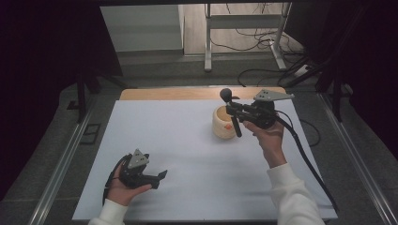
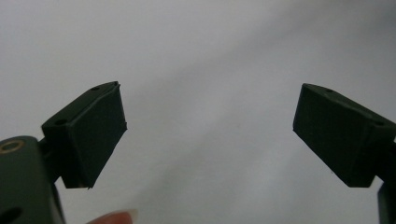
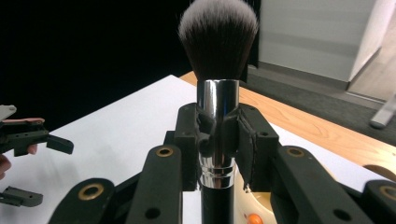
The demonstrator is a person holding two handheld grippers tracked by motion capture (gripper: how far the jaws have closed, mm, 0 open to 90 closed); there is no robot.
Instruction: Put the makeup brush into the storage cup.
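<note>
Dark room, grey floor [image 1: 155, 70], perhaps carpeted.

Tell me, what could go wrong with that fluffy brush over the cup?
The right tool pinches the brush on its shiny, smooth metal collar, so it might slip or twist in the grip. The handle hangs right at the rim of the cream cup; a clumsy lowering could knock the cup over. The left tool rests open far off, too far to steady the cup.
</note>
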